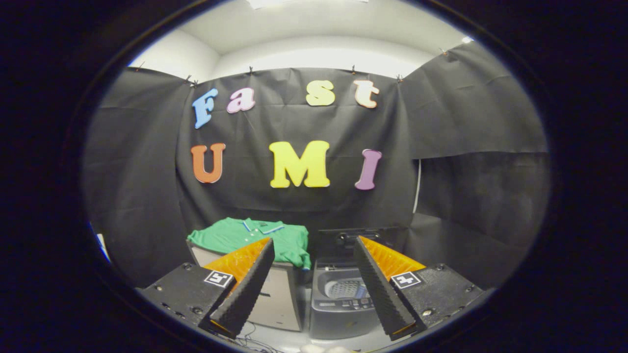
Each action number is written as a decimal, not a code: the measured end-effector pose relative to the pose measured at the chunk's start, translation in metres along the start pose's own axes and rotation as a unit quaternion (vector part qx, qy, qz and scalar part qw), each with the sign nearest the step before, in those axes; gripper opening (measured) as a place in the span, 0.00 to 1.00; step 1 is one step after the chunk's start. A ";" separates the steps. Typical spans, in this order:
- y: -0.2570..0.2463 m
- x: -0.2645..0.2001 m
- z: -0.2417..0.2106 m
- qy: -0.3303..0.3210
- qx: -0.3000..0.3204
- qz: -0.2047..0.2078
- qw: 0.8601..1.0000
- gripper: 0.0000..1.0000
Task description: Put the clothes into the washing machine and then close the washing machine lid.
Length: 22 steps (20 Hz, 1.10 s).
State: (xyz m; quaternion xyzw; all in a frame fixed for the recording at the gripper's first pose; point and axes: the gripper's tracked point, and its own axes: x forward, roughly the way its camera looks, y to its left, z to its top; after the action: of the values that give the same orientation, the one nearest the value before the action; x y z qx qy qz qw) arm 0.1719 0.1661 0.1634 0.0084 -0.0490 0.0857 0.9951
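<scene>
— How did the gripper [314, 245] stand at that moment?

— Its fingers were spread wide apart, with nothing between them and nothing touching either one. The left finger [245, 289] and the right finger [380, 289] both hung in the air, well short of the things beyond them.

— And the clothes?

— A green polo shirt [255, 240] lay folded on top of a pale cabinet [274, 299], spread across most of its top. The shirt's right edge draped over the cabinet's right edge, toward the washer. The tip of the left finger overlapped the shirt in the view but stood nearer the camera, apart from it.

— Where was the washing machine?

— The washing machine [338, 309], a small grey top-loader, stood just beside the cabinet, on its right. Its lid [353, 238] was raised upright at the back, and the drum [346, 289] showed open from above, seen through the gap between the fingers. A row of controls ran along the front edge of its top.

— Anything inside the drum?

— I couldn't tell; the drum's perforated wall showed, but not its bottom.
</scene>
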 end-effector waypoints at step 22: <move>0.194 0.292 -0.084 0.222 0.015 0.077 0.972 1.00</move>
State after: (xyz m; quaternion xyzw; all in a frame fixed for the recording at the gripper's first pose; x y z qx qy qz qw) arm 0.4334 0.4086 0.1102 0.0000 0.1737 0.1621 0.9714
